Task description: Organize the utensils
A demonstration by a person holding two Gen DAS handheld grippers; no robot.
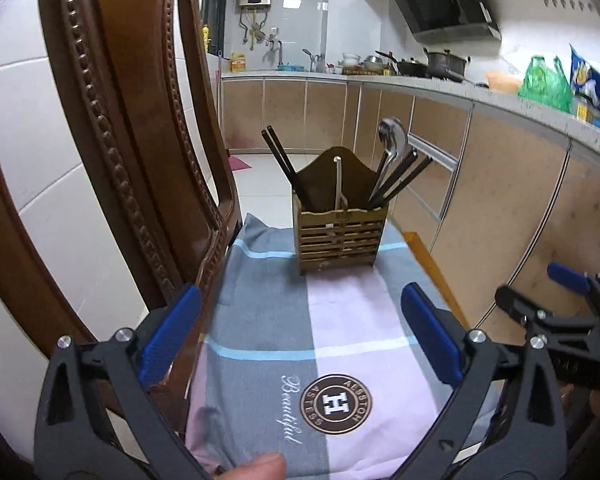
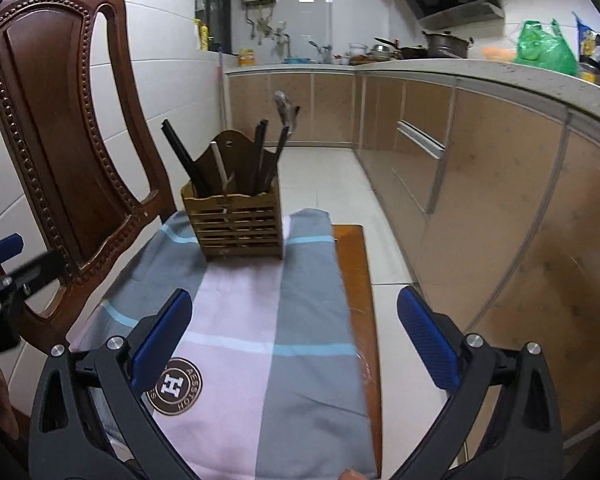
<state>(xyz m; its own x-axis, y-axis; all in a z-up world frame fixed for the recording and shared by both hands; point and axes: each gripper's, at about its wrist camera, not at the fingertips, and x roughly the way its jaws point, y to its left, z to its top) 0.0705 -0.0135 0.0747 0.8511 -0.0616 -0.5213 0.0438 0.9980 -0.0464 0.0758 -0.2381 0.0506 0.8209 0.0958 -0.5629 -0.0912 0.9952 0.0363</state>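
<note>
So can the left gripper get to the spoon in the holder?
Probably yes. The left gripper is open and empty, only bare cloth lies between it and the holder, and the spoon sticks up.

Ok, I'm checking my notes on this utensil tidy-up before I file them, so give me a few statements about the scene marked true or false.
1. The wooden utensil holder stands upright on the checked cloth. True.
2. The left gripper is clamped on a spoon. False: it is open and empty.
3. Black chopsticks stick out of the holder. True.
4. The holder sits on the kitchen counter. False: it is on the cloth-covered chair.
5. The right gripper is open and empty. True.
</note>
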